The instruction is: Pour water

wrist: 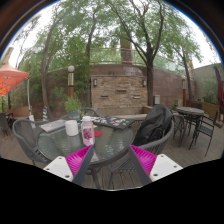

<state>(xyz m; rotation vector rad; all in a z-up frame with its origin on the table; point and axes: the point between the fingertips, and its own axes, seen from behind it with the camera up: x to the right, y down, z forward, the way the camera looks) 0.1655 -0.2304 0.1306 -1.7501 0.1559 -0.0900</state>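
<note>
A clear water bottle (pixel 88 130) with a pink label stands upright on the round glass table (pixel 112 138), well beyond my fingers and a little to the left. Just left of it stands a white cup (pixel 71 128). My gripper (pixel 112 160) is open, its magenta pads (pixel 78 158) wide apart. Nothing is held; only the back of a grey metal chair (pixel 110 172) shows between the fingers, below them.
A black backpack (pixel 153 125) rests on a chair at the table's right side. More metal chairs (pixel 196 122) ring the table. A brick fireplace (pixel 125 88) and trees stand behind, and an orange umbrella (pixel 10 78) is at the far left.
</note>
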